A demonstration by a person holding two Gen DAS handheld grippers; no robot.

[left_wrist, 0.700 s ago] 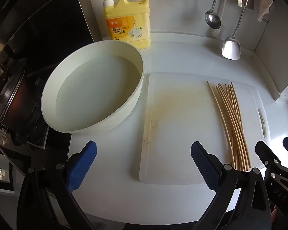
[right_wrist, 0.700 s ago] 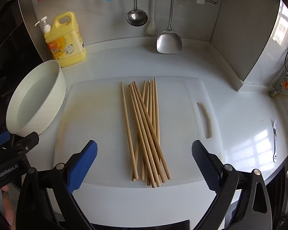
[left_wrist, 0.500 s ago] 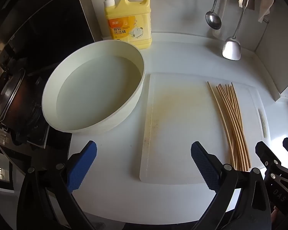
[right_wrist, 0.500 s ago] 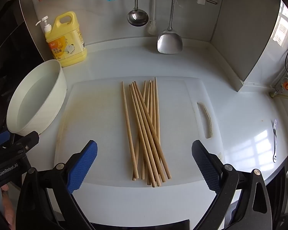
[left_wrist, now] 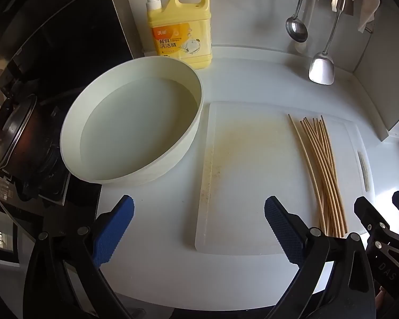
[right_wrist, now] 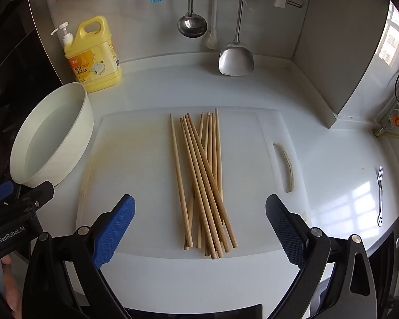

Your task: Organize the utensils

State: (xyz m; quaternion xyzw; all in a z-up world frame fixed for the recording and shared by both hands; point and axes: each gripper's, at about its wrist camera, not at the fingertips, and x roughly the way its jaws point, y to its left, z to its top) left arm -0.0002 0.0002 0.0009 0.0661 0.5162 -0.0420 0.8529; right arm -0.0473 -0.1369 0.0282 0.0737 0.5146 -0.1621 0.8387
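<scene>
Several wooden chopsticks point(right_wrist: 203, 180) lie in a loose crossed pile on the white cutting board point(right_wrist: 135, 164); they also show at the board's right side in the left wrist view point(left_wrist: 321, 170). My right gripper point(right_wrist: 199, 226) is open and empty, hovering just in front of the pile's near ends. My left gripper point(left_wrist: 199, 226) is open and empty above the counter, near the board's point(left_wrist: 247, 159) front left corner. A round white basin point(left_wrist: 130, 130) holding water sits left of the board and shows in the right wrist view point(right_wrist: 53, 135) too.
A yellow dish soap bottle point(left_wrist: 182, 29) stands at the back wall. A ladle point(right_wrist: 191, 21) and a spatula point(right_wrist: 235, 53) hang on the wall. A fork point(right_wrist: 379, 194) lies at the counter's right. A stove with a dark pot point(left_wrist: 16, 138) is at the left.
Both grippers have drifted very slightly; nothing has been gripped or moved.
</scene>
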